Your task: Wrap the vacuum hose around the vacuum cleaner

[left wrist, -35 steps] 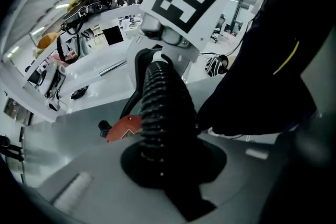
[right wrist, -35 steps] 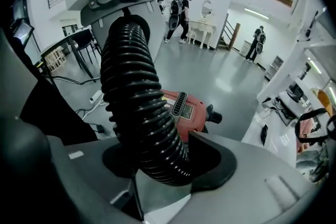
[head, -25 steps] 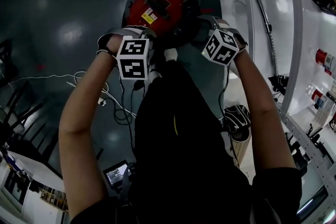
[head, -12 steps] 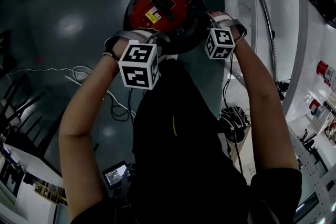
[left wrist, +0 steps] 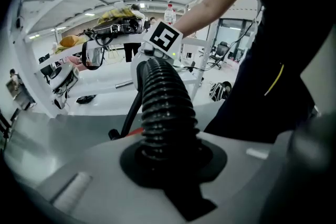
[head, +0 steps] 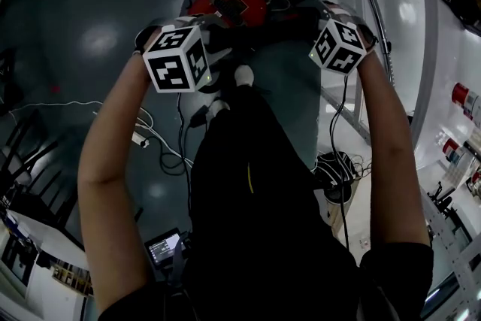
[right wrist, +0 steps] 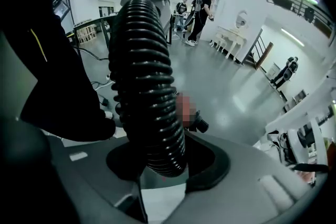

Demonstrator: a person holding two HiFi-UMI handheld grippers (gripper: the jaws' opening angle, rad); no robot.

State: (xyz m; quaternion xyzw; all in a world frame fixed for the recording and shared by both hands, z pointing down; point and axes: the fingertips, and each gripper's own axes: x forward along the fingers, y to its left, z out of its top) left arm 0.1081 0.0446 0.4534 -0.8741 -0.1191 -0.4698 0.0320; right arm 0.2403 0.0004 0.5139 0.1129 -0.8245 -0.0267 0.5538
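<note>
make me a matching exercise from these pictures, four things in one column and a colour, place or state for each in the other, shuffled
Things
1. vacuum cleaner
2. vacuum hose
3. left tongs
4. metal tube

Descriptions
a. shut on the hose
b. silvery, lying on the white surface at the head view's right
c. red on top, standing on the dark floor
d. black and ribbed

Pairs: 1-c, 2-d, 3-a, 4-b
</note>
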